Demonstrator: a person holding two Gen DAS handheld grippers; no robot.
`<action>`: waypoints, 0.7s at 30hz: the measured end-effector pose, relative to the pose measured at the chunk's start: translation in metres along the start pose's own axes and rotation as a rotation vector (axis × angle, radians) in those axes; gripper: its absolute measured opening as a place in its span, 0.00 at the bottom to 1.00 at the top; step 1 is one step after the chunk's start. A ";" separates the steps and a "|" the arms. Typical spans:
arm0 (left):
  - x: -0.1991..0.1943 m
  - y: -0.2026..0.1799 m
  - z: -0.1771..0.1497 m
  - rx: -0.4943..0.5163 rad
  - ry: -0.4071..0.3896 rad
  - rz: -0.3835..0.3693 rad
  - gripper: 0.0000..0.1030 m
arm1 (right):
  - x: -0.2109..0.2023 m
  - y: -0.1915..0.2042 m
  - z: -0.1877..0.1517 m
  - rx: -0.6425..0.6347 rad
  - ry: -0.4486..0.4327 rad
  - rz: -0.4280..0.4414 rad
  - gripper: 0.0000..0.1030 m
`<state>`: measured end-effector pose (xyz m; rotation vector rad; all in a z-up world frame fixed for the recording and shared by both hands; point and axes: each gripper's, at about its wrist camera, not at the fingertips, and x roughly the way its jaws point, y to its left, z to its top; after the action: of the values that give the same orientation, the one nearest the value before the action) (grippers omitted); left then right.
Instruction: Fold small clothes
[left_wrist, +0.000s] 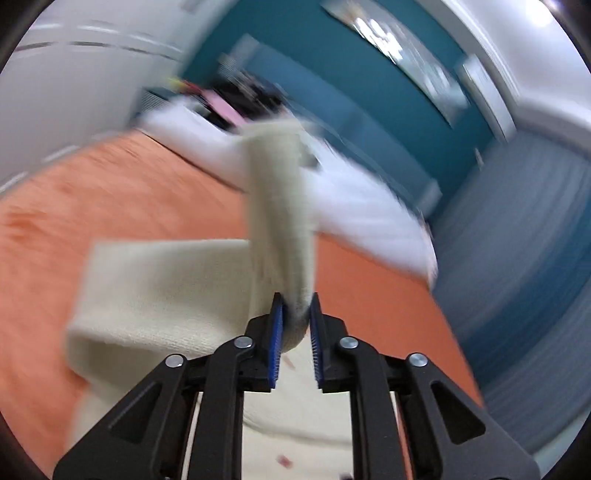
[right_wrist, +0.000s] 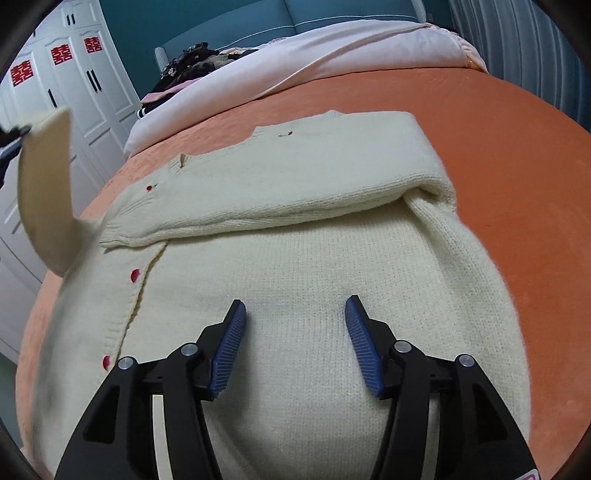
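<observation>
A cream knitted cardigan (right_wrist: 295, 266) with red buttons lies flat on the orange bedspread (right_wrist: 498, 129). Its right sleeve (right_wrist: 295, 177) is folded across the chest. My left gripper (left_wrist: 296, 306) is shut on the left sleeve (left_wrist: 280, 206) and holds it up off the bed; the view is blurred. The lifted sleeve also shows in the right wrist view (right_wrist: 44, 177) at the far left. My right gripper (right_wrist: 295, 314) is open and empty, just above the cardigan's lower body.
A white duvet (right_wrist: 314, 62) is bunched at the head of the bed, with dark clothes (right_wrist: 192, 62) piled behind it. White wardrobe doors (right_wrist: 74, 74) stand to the left. A teal headboard (right_wrist: 258, 22) is at the back, grey curtains (right_wrist: 535, 48) to the right.
</observation>
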<state>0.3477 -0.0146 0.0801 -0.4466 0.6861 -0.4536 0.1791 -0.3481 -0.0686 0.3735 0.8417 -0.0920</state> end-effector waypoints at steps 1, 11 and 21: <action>0.025 -0.020 -0.027 0.047 0.073 0.017 0.22 | -0.001 -0.001 0.000 0.005 0.000 0.007 0.53; 0.050 0.003 -0.132 0.118 0.228 0.277 0.50 | -0.013 -0.016 0.007 0.085 -0.007 0.082 0.55; 0.009 0.161 -0.088 -0.447 0.144 0.342 0.59 | 0.037 -0.010 0.091 0.182 0.047 0.040 0.52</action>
<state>0.3340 0.0901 -0.0699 -0.7064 0.9893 -0.0030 0.2660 -0.3875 -0.0443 0.5649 0.8746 -0.1232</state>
